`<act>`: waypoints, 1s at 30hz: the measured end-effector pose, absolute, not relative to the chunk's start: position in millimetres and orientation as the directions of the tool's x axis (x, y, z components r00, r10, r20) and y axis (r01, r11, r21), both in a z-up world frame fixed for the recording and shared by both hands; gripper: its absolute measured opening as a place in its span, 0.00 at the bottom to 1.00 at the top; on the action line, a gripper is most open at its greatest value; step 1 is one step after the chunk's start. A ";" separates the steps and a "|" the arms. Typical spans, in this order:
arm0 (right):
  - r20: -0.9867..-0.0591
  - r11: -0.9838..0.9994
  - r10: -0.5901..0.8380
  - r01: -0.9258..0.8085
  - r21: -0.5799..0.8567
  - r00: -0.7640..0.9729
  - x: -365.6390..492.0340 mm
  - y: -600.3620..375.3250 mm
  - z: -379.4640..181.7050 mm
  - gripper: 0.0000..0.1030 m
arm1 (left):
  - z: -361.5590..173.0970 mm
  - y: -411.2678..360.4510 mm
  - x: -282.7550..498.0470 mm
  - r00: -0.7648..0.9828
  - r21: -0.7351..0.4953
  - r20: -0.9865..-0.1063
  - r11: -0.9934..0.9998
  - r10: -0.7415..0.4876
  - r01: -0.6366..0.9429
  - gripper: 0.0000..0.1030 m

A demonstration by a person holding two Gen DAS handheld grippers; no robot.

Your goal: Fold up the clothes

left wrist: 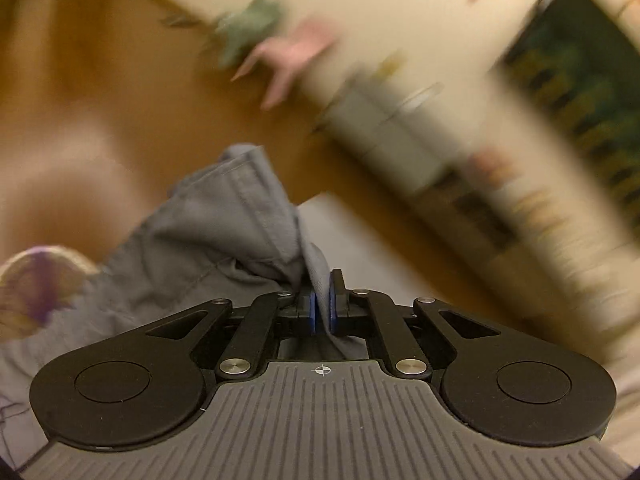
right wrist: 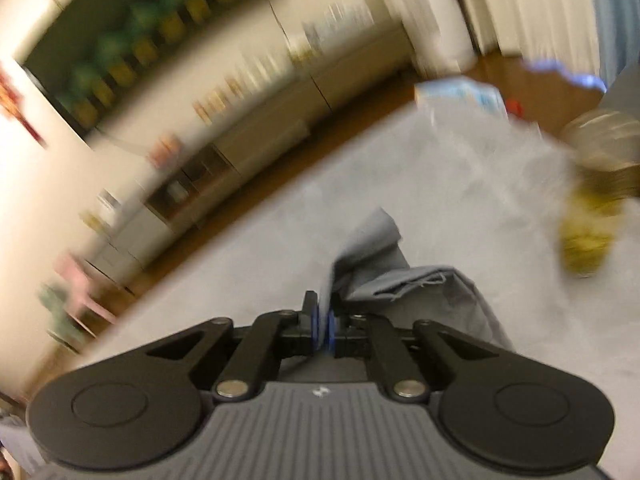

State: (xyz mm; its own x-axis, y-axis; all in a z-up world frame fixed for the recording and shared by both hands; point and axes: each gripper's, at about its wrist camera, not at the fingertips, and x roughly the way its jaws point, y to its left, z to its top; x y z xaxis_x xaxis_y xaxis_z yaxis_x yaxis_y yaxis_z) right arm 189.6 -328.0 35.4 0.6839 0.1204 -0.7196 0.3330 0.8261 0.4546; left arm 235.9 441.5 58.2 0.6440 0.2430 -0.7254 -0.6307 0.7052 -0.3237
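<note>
Lifting the grey garment [left wrist: 208, 232] off the pale bed surface [left wrist: 352, 240], I am pinching its hem in my left gripper [left wrist: 322, 312], nearly shut, angling downward. In the right view, my right gripper [right wrist: 323, 326] is clamping another edge, tilted down too. Next, I am judging, comes spreading it flat.

Pale grey surface [right wrist: 460, 200] — grey garment [right wrist: 460, 292] on it.
</note>
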 end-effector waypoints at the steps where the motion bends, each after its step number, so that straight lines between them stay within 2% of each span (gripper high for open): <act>1: -0.749 0.837 0.110 0.346 0.425 0.653 216.8 -325.5 13.0 0.27 | 34.0 442.2 256.7 0.583 -0.239 -0.766 0.722 0.271 -0.649 0.01; 2: -0.777 0.847 0.100 0.357 0.394 0.622 244.1 -323.0 -9.5 0.36 | 17.3 443.4 264.1 0.552 -0.206 -0.780 0.711 0.296 -0.672 0.01; 5: -0.754 0.820 0.071 0.392 0.417 0.654 258.9 -337.0 -34.4 0.35 | 4.4 437.3 249.5 0.620 -0.252 -0.733 0.734 0.281 -0.631 0.05; 8: -0.694 0.847 0.057 0.333 0.414 0.717 227.0 -340.5 -24.9 0.39 | 13.9 418.5 219.8 0.693 -0.235 -0.673 0.814 0.258 -0.531 0.06; 10: -0.705 0.894 0.098 0.249 0.372 0.702 203.8 -331.6 -26.1 0.39 | 16.4 407.4 200.2 0.729 -0.268 -0.666 0.860 0.160 -0.434 0.06; 12: -0.747 0.935 0.133 0.168 0.312 0.651 191.6 -317.1 -38.9 0.38 | 11.1 400.7 187.2 0.722 -0.256 -0.682 0.888 0.113 -0.381 0.14; 16: -0.740 0.981 0.020 0.128 0.143 0.672 193.3 -307.5 -47.7 0.36 | -2.0 392.2 163.2 0.690 -0.172 -0.707 0.907 0.158 -0.384 0.14; 17: -0.726 0.987 -0.018 0.129 0.098 0.687 195.6 -307.3 -47.6 0.40 | -5.9 394.9 157.8 0.682 -0.165 -0.712 0.906 0.164 -0.390 0.14; 18: -0.711 0.989 -0.051 0.136 0.063 0.701 197.5 -309.9 -47.0 0.53 | -10.2 397.1 154.2 0.670 -0.154 -0.722 0.905 0.170 -0.396 0.16; 19: -0.695 0.989 -0.080 0.145 0.035 0.715 199.3 -314.1 -46.1 0.60 | -14.6 399.4 150.6 0.658 -0.143 -0.732 0.904 0.177 -0.402 0.16; 20: -0.678 0.988 -0.109 0.156 0.008 0.727 201.1 -318.4 -45.2 0.62 | -21.2 400.8 146.8 0.638 -0.125 -0.747 0.904 0.185 -0.409 0.17; 22: -0.697 0.990 -0.054 0.129 0.055 0.715 206.7 -327.7 -53.4 0.55 | -35.9 405.4 143.9 0.596 -0.089 -0.776 0.899 0.207 -0.428 0.15; 23: -0.710 0.989 -0.023 0.117 0.085 0.704 208.0 -330.1 -57.5 0.38 | -38.7 405.7 143.4 0.594 -0.081 -0.776 0.900 0.212 -0.428 0.14; 24: -0.722 0.988 0.010 0.106 0.115 0.692 209.3 -332.4 -61.6 0.26 | -41.4 405.9 142.9 0.592 -0.073 -0.776 0.900 0.218 -0.429 0.13; 26: -0.705 0.990 0.012 0.088 0.105 0.709 209.4 -330.0 -55.1 0.09 | -47.0 406.5 141.9 0.587 -0.058 -0.776 0.901 0.230 -0.429 0.13; 28: -0.641 0.994 0.008 0.061 0.085 0.768 203.2 -323.8 -38.4 0.07 | -51.1 407.1 141.7 0.580 -0.039 -0.775 0.898 0.250 -0.439 0.14; 30: -0.572 0.997 0.021 0.028 0.076 0.820 197.3 -320.6 -22.4 0.06 | -51.3 407.7 143.5 0.566 -0.013 -0.772 0.883 0.289 -0.469 0.09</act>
State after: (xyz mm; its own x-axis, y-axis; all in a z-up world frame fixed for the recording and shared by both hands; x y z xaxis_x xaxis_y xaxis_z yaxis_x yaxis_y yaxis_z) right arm 197.3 -320.6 -22.4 0.8203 0.0211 -0.5715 0.0275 0.9967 0.0763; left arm 143.5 407.8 -51.3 0.5660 0.2894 -0.7720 -0.4694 0.8829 -0.0131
